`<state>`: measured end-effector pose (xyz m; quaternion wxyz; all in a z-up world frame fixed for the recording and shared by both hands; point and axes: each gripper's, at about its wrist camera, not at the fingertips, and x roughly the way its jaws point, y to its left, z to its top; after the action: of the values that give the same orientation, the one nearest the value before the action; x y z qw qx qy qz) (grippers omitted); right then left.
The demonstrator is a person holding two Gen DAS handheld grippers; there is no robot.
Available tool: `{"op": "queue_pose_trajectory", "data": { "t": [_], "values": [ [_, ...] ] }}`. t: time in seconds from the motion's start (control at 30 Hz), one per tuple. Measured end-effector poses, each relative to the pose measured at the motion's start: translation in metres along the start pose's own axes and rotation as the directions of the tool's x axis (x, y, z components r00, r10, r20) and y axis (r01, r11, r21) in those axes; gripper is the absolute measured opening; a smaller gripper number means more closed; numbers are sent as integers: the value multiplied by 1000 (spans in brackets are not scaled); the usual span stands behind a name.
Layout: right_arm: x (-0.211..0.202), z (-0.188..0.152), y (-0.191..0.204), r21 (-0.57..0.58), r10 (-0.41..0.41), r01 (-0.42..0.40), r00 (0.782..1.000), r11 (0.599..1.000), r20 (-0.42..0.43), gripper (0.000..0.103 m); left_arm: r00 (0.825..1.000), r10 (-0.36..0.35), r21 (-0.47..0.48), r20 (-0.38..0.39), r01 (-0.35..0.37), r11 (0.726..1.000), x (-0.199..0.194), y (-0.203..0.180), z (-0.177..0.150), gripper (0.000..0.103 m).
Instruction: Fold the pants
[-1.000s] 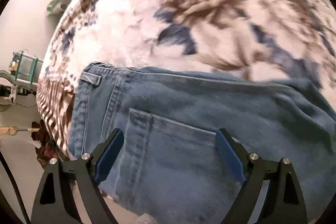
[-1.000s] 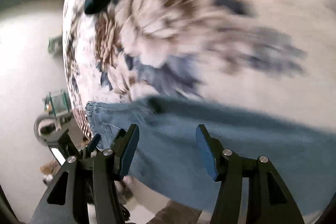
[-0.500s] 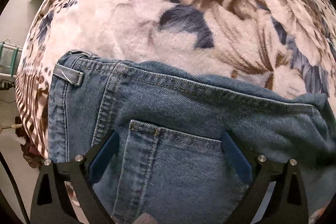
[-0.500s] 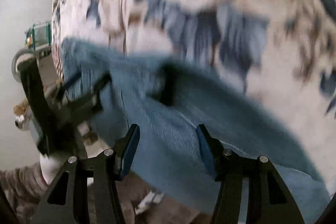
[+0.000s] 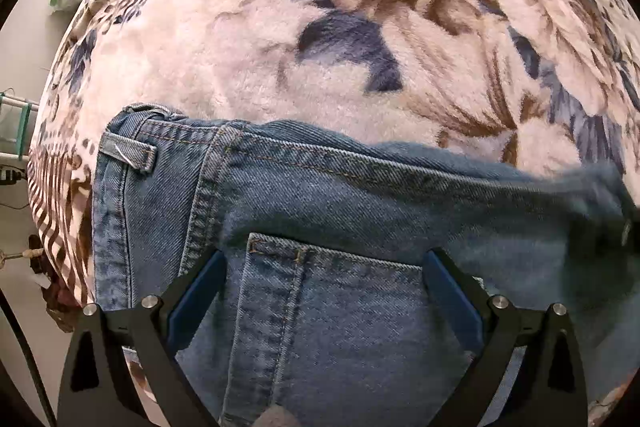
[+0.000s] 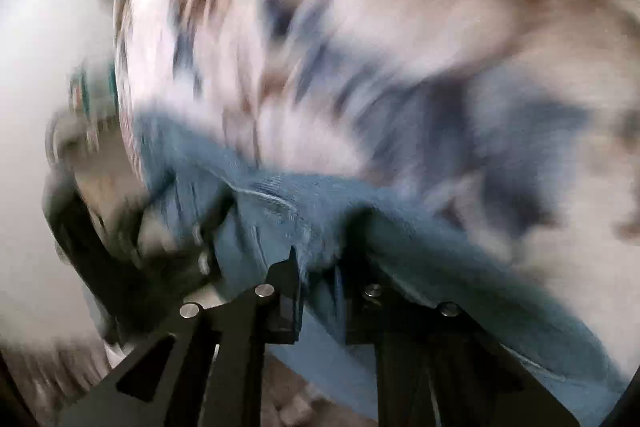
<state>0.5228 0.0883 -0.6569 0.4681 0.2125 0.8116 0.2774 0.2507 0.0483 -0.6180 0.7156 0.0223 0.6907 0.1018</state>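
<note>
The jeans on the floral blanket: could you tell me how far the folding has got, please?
Done: the jeans lie spread on the blanket. In hand: the right gripper has pinched a denim edge; the left gripper hovers open over the back pocket. Left: no cross fold shows.

The left gripper (image 5: 324, 271) is built of matte black frames — each side a forked, angular bracket with a slot-shaped cutout near its base. Two round silver screw heads sit on the upper edge of each bracket. Its fingers (image 5: 196, 301) are faced with flat, dark blue pads that taper toward the tips. The right gripper (image 6: 320, 263) shows the same black frame, blurred by motion — four silver screw heads in a row across its top and a triangular cutout in the left bracket. The colour of its pads cannot be made out.
</note>
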Motion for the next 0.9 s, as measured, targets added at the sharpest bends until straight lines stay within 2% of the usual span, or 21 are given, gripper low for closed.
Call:
{"op": "queue_pose_trajectory", "data": {
  "t": [0.03,0.07,0.1,0.13,0.2,0.23,0.3,0.37,0.4,0.43,0.5,0.53,0.57,0.63,0.67,0.7,0.8,0.87,0.9],
  "values": [
    [-19,0,-7,34,3,-6,996,999,86,10,1000,-4,-2,2,4,1000,-2,0,0,102],
    [-31,-1,-12,51,-1,-6,992,999,127,3,1000,-4,-3,-1,4,1000,-3,1,0,102],
    [-47,-1,-22,82,13,-28,983,996,183,2,1000,-1,-4,-11,1,1000,-3,1,0,102],
    [-60,-2,-32,120,31,-59,974,991,222,2,1000,-2,-9,-16,2,1000,-5,2,1,102],
    [-80,-7,-43,149,10,-48,970,988,245,3,1000,2,-14,-24,-2,1000,-13,2,4,102],
    [-87,-13,-42,138,-1,-33,971,990,238,3,1000,-6,-19,-24,6,1000,-18,2,5,102],
    [-99,-28,-38,82,40,-57,980,995,197,5,999,-38,-35,-11,37,999,-34,2,10,102],
    [-98,-41,-35,38,72,-77,990,996,118,20,997,-71,-43,7,71,997,-48,0,14,102],
    [-84,-52,-32,12,74,-74,996,997,49,23,997,-77,-40,12,77,996,-53,-3,17,102],
    [-70,-61,-34,-2,52,-52,998,999,-20,25,996,-86,-34,15,87,996,-57,-7,20,102],
    [-47,-68,-50,34,-60,61,997,998,-44,25,995,-98,-14,18,98,995,-59,-18,26,102],
    [-47,-68,-65,76,-104,105,994,992,-17,22,995,-101,-2,16,101,995,-57,-24,29,102],
    [-56,-68,-86,149,-108,99,993,984,56,9,994,-112,14,11,111,994,-55,-32,32,102],
    [-79,-74,-118,272,-95,38,975,962,199,7,992,-128,52,7,127,990,-50,-48,38,102],
    [-86,-78,-125,293,-106,35,967,956,230,7,991,-135,85,7,134,987,-47,-58,42,102],
    [-91,-82,-129,299,-109,32,963,954,245,7,990,-139,121,9,137,983,-44,-69,46,102],
    [-98,-101,-133,276,-123,56,965,959,233,7,996,-92,195,8,89,977,-26,-95,54,102],
    [-111,-116,-137,285,-123,49,961,957,247,11,998,-69,200,-8,69,977,-12,-103,60,102],
    [-121,-127,-143,300,-118,33,956,953,270,11,997,-82,183,-15,83,980,-6,-103,66,102]
  ]
}}
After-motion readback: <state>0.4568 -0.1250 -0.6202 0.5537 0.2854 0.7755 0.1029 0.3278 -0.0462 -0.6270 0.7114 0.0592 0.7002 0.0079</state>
